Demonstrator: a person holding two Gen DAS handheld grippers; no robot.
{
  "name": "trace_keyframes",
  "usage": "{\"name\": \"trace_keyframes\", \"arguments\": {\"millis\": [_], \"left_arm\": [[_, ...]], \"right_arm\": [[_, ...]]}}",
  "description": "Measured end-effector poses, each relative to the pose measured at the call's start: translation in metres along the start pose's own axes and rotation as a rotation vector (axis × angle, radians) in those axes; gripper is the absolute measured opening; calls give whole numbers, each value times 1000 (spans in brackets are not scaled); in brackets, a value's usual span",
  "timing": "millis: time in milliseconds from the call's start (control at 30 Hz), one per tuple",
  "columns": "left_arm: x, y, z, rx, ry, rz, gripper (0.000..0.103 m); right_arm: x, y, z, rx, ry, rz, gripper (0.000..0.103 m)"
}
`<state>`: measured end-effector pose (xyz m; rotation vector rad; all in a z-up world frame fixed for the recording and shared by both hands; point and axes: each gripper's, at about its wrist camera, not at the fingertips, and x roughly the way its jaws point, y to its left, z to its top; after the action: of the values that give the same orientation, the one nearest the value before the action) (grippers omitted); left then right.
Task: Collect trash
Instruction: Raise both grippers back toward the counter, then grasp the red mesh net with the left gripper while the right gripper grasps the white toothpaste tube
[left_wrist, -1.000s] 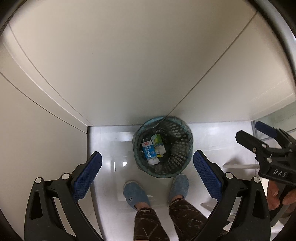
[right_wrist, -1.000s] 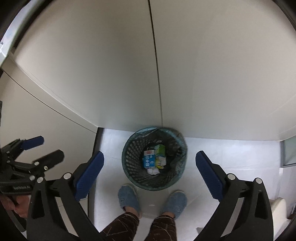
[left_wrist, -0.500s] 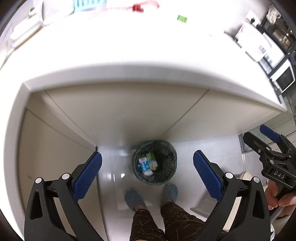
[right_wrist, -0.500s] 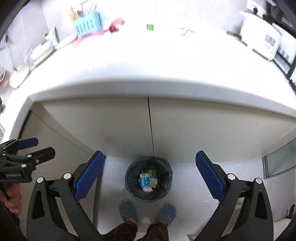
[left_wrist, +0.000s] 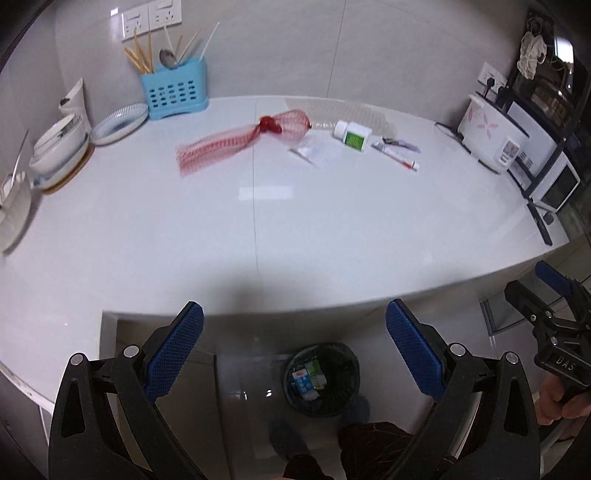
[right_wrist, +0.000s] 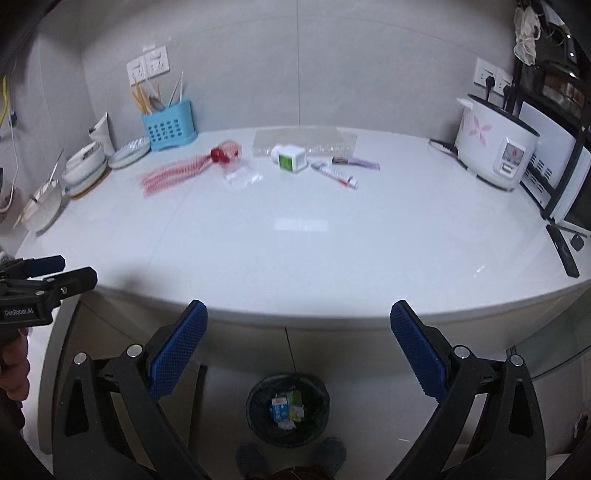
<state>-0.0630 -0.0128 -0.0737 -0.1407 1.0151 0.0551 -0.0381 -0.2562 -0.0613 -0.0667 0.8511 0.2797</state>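
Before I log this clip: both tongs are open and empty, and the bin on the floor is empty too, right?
Not quite. Both views show cartons already in the bin. The left tongs and right tongs are indeed open and empty.

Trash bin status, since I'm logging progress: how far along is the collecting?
Done: cartons already lie in the bin. In hand: nothing, left gripper and right gripper are open. Left: red net, plastic wrapper, bottle, tube on the counter.
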Motion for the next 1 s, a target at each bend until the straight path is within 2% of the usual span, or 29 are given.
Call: {"name": "trace_keyframes", "arguments": {"millis": [200, 367, 567, 700, 1000], "left_arm": [[11, -12, 49, 11, -19, 20, 97], [40, -23, 92, -23, -23, 43, 97], [81, -31, 156, -87, -26, 95, 97], [110, -23, 195, -162, -5, 136, 97], [182, -6, 251, -235, 39, 218, 97]], "right_arm": [[17, -21, 44, -5, -20, 15, 95], [56, -47, 86, -44, -12, 60, 95], [112, -76, 140, -121, 36, 118, 95], [146, -86, 174, -191, 75, 157, 95], [218, -87, 214, -283, 181, 234, 90]]}}
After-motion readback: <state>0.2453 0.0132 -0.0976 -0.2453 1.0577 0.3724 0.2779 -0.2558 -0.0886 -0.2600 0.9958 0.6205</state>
